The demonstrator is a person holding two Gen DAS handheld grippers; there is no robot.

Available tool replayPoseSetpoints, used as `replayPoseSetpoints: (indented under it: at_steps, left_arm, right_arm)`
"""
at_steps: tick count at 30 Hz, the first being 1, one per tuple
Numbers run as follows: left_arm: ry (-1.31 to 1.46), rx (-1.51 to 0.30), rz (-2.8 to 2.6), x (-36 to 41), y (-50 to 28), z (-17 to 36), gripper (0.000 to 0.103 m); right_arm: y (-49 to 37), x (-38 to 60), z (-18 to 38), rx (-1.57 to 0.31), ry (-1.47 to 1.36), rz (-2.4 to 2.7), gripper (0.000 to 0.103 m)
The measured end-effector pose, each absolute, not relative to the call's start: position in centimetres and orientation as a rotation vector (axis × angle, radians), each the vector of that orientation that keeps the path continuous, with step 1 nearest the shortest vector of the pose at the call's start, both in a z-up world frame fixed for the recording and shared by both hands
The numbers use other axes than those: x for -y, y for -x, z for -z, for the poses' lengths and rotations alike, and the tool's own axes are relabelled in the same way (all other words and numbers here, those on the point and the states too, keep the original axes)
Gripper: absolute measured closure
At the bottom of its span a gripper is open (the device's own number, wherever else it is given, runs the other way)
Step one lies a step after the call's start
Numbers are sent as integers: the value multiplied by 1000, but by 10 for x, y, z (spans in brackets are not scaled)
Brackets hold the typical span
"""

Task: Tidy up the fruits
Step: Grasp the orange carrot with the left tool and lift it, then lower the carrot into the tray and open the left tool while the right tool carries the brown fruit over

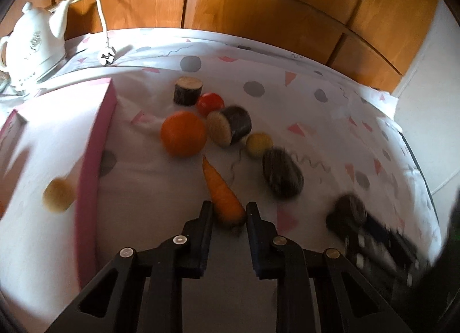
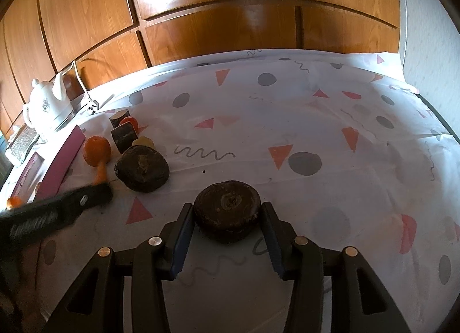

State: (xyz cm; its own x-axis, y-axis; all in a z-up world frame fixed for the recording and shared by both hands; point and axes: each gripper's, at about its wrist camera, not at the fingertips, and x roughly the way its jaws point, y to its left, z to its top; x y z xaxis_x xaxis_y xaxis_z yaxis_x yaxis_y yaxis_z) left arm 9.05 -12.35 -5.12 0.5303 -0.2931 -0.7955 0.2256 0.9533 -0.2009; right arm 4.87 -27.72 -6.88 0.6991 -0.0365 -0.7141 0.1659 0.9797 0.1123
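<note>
Left wrist view: left tongs (image 1: pixel 229 210) parted around the thick end of a carrot (image 1: pixel 223 193) on the patterned bench (image 1: pixel 316 120), an orange (image 1: pixel 183 134) beyond, pink box (image 1: pixel 97 143) alongside.

Right wrist view: right tongs (image 2: pixel 227 213) spread wide, flanking a dark round slice (image 2: pixel 227 213) on the cloth, contact unclear.

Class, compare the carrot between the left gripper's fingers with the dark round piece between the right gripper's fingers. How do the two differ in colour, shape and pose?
Colour: the carrot is bright orange; the dark round piece is blackish brown.
Shape: the carrot is long and tapers to a point; the dark round piece is a squat disc.
Pose: the carrot lies lengthwise, tip pointing away from the left gripper; the dark round piece sits flat in the right gripper.
Shared: both lie on the patterned tablecloth.
</note>
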Motion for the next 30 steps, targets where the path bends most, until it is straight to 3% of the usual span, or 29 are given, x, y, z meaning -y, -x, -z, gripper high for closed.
replayPoseSetpoints:
  at_steps: [20,30]
  left_arm:
    - [-42,-852,306,125,-68,61,82]
    - [12,-843,326,110,-49,34,82]
  right_arm:
    - [-51,272,70,-800,-127,128,53]
    - [-52,270,70,-802,-111,135,53]
